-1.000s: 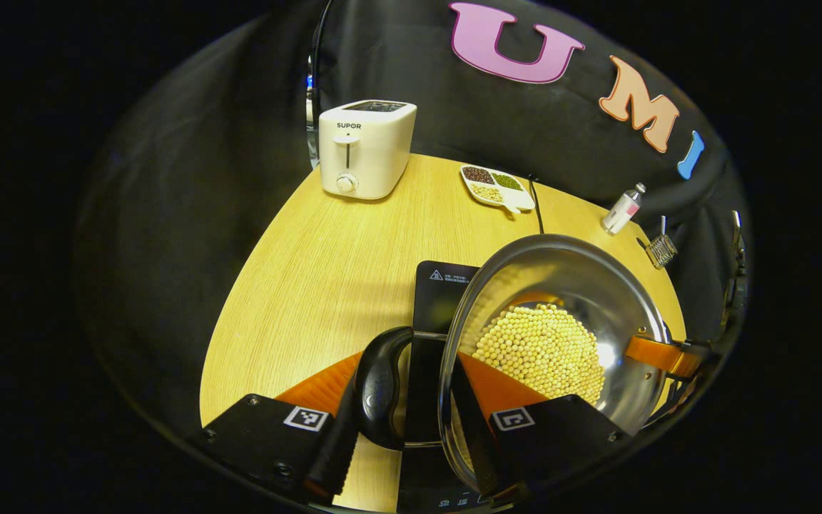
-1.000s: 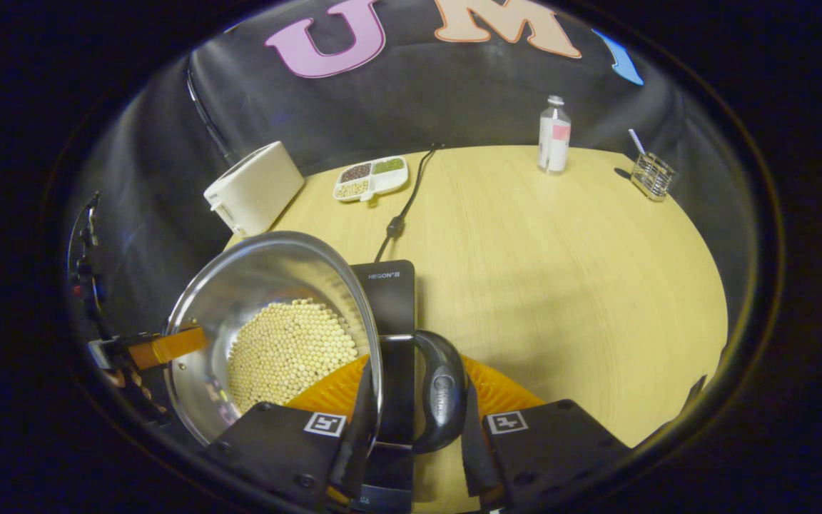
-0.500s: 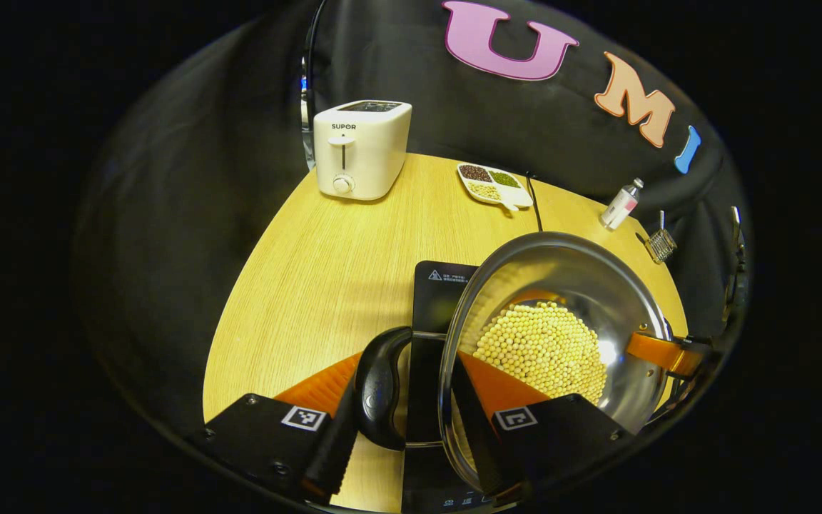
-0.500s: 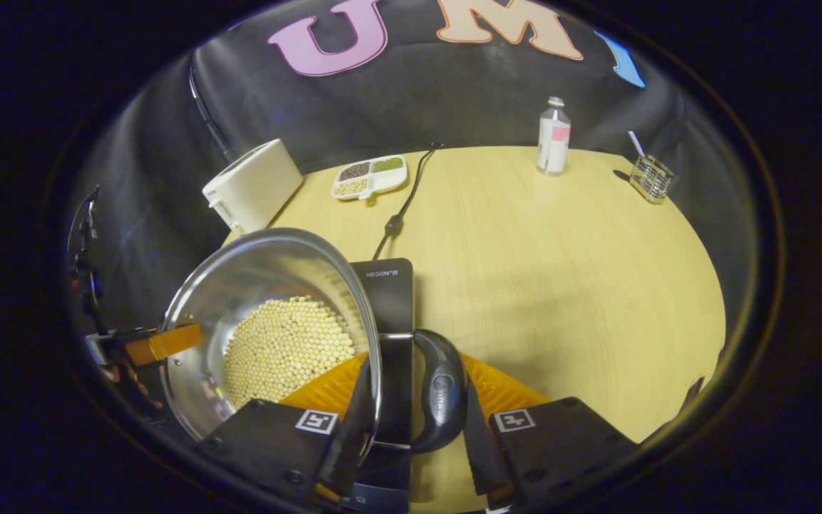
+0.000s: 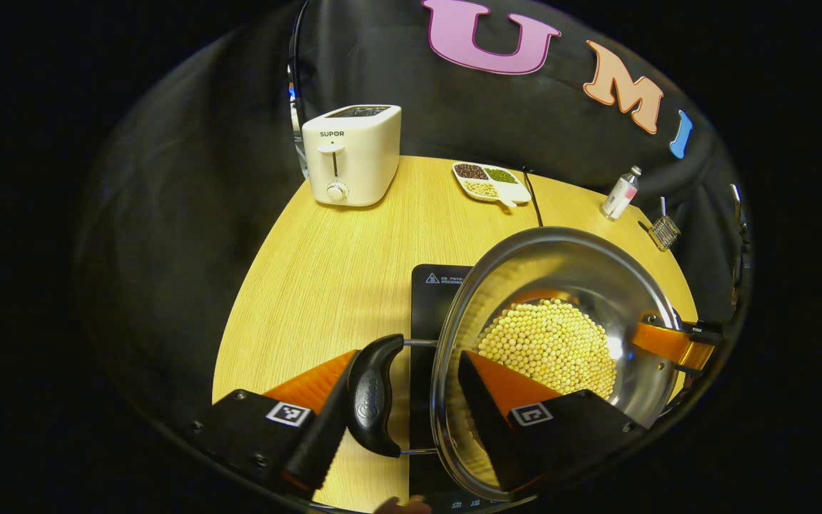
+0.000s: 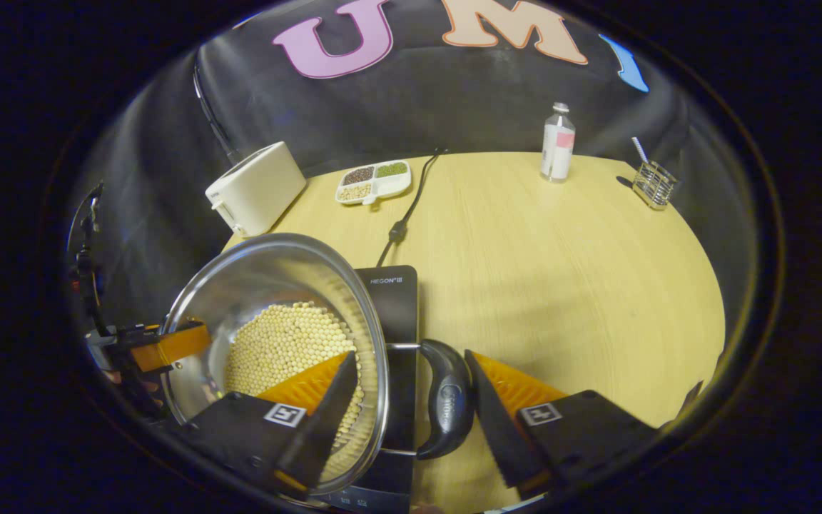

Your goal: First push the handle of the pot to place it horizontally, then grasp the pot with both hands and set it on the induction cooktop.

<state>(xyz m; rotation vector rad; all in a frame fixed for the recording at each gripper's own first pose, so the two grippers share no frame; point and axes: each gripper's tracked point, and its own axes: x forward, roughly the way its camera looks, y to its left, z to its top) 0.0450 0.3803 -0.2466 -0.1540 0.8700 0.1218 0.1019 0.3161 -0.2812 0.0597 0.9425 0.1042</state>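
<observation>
- Where the left gripper view starts on its left, a white toaster [image 5: 350, 153] stands at the far edge of the worktop [image 5: 325, 271].
- Further right along that edge lie a divided dish of beans [image 5: 489, 182], a small bottle [image 5: 619, 194] and a wire basket [image 5: 664, 232].
- Nearer the camera, the left gripper [image 5: 409, 355] is released. Its fingers are spread wide, one just outside the pot's black left handle [image 5: 372, 403] and the other down inside the pot.
- The left handle lies level, sticking out sideways from the rim.
- The steel pot [image 5: 561, 268] holds a bed of soybeans [image 5: 550, 346] and is over the black induction cooktop [image 5: 434, 300]. I cannot tell whether its base rests there.
- In the right gripper view, the right gripper [image 6: 409, 355] is likewise released. One finger is inside the pot and the other just beside the right handle [image 6: 447, 403], which also lies level.
- A power cord [image 6: 405, 214] runs from the cooktop toward the wall.
</observation>
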